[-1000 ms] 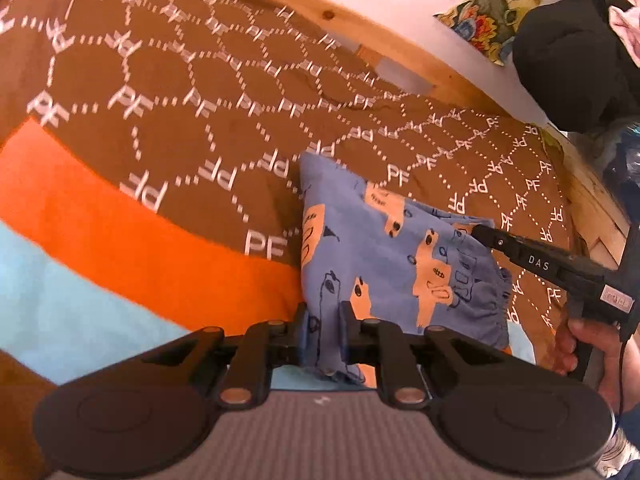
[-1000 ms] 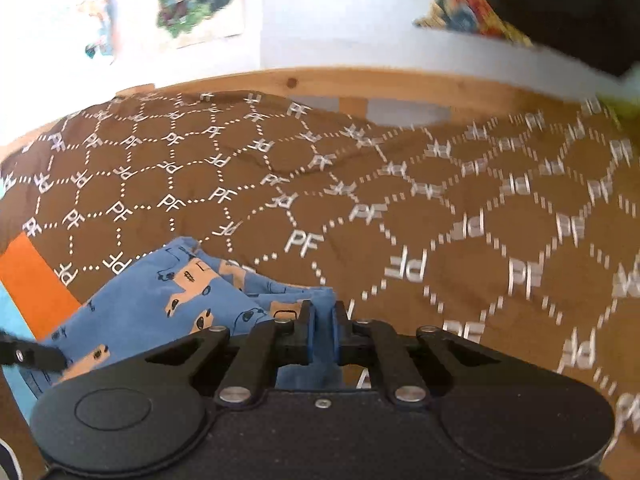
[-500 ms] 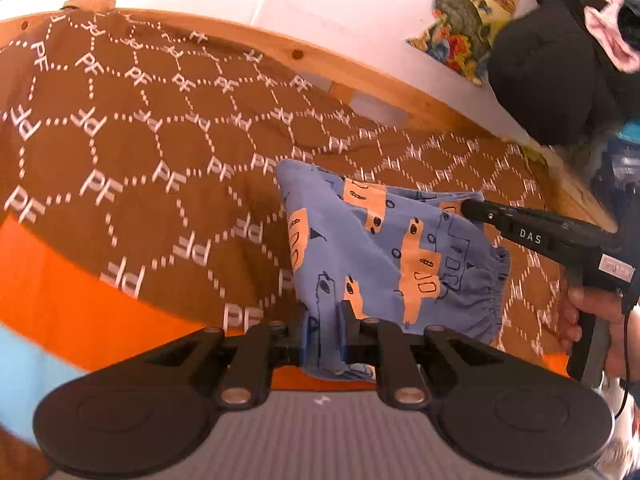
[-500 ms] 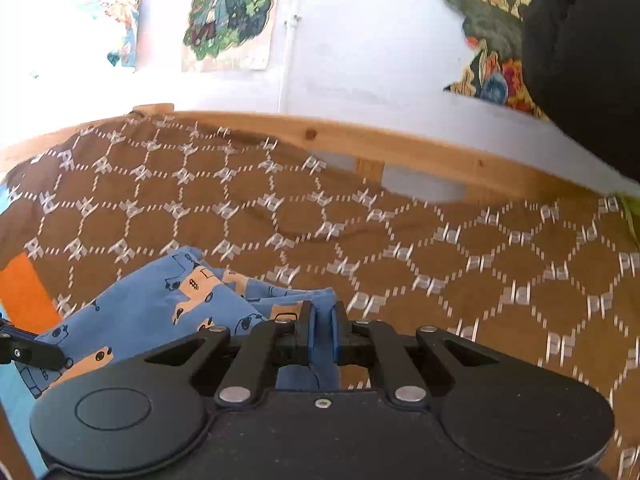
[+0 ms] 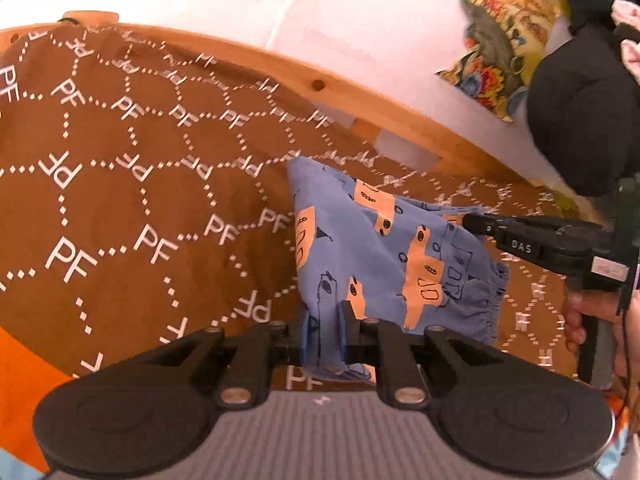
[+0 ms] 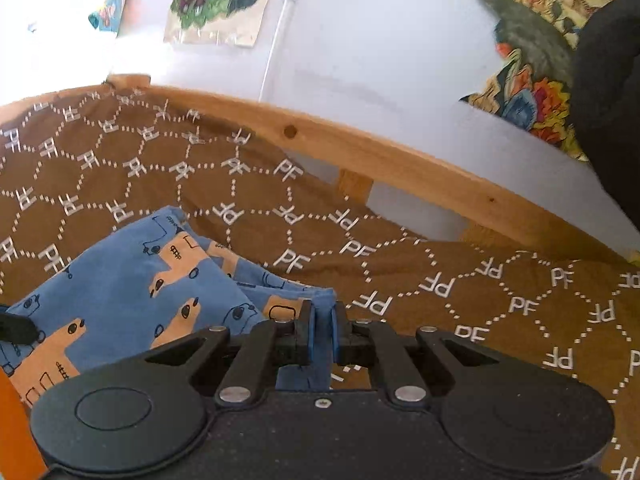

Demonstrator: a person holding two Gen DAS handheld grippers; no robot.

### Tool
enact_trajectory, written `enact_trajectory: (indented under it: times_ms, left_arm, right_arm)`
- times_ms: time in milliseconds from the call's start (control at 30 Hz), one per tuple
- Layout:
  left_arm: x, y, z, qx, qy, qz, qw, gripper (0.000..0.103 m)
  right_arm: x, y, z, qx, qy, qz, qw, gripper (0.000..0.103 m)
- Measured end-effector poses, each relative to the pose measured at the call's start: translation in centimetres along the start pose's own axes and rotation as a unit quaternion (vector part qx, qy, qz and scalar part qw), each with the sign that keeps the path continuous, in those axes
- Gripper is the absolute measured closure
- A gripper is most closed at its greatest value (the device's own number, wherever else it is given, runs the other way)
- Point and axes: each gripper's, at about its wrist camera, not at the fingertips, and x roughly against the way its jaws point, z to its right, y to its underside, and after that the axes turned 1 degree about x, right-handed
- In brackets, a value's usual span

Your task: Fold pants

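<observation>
- The fingers (image 5: 306, 330) of the left gripper (image 5: 323, 330) are nearly closed, with only a narrow gap that is filled by a bunched edge of the blue pants (image 5: 384, 264); they pinch the cloth at its near, lower corner.
- The fingers (image 6: 306, 338) of the right gripper (image 6: 322, 338) stand closer together, clamped on a thin fold of the same pants (image 6: 132, 292) at the corner on that side.
- In the left wrist view the right gripper (image 5: 474, 224) comes in from the right edge, its tip on the far right corner of the cloth, and a hand (image 5: 580, 320) holds its handle.
- The pants are blue with orange vehicle shapes. They hang stretched between the two grips over the brown bed cover (image 5: 120, 208), which is printed with white dotted hexagons and letters.
- The held edge runs roughly left to right between the grippers. The gathered waistband (image 5: 492, 308) lies toward the right gripper's side, and the far corner of the cloth points toward the wooden bed rail (image 5: 328, 84).
- I cannot tell whether the far part of the cloth touches the cover or is lifted just above it.
- An orange band (image 5: 24, 380) of the cover shows at the lower left.
</observation>
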Motion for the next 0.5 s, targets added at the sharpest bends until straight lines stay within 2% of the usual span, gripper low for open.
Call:
enact_trajectory:
  times_ms: [233, 500]
  left_arm:
    - [-2.5, 1.3, -1.8, 0.018, -0.02, -0.033, 0.9991, 0.088]
    - [-3.2, 1.5, -3.0, 0.036, -0.022, -0.049, 0.9979, 0.087]
  right_arm:
    - [-3.0, 1.1, -1.1, 0.014, -0.006, -0.03, 0.999, 0.095]
    - [-3.9, 1.6, -1.2, 0.014, -0.004, -0.036, 0.999, 0.095]
